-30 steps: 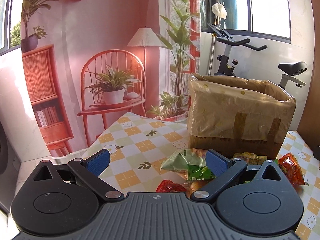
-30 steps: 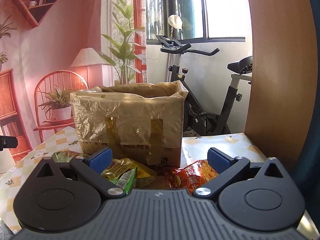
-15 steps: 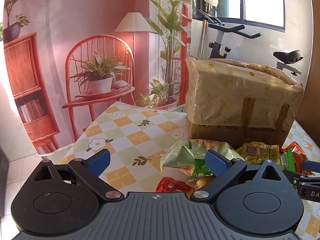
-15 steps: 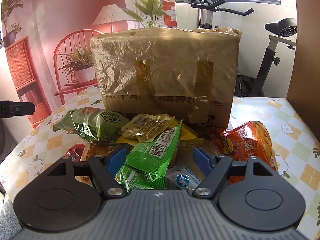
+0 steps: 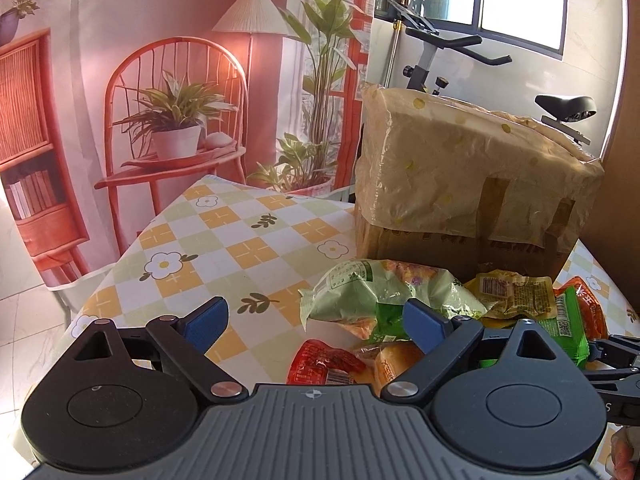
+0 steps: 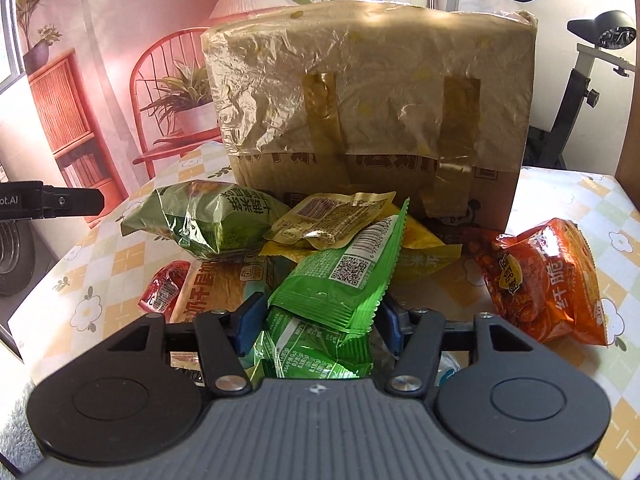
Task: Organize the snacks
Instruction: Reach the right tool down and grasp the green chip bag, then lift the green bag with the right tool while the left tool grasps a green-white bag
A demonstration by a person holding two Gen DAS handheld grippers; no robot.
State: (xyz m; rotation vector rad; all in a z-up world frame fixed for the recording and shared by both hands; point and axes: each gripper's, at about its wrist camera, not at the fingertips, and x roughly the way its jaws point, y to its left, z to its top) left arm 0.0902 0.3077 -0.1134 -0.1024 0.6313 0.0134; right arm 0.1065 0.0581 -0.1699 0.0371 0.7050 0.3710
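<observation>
A heap of snack packets is shown on the checked tablecloth (image 5: 224,236), in front of a cardboard box (image 6: 372,112) wrapped in film and tape — its contents cannot be seen. The bright green packet (image 6: 340,280) lies between the jaws of the right gripper (image 6: 316,322), which are closing on it; contact cannot be confirmed. It is judged light, crinkly and slippery — best taken at the crimped seam. The left gripper (image 5: 316,320) is held open above the cloth.
</observation>
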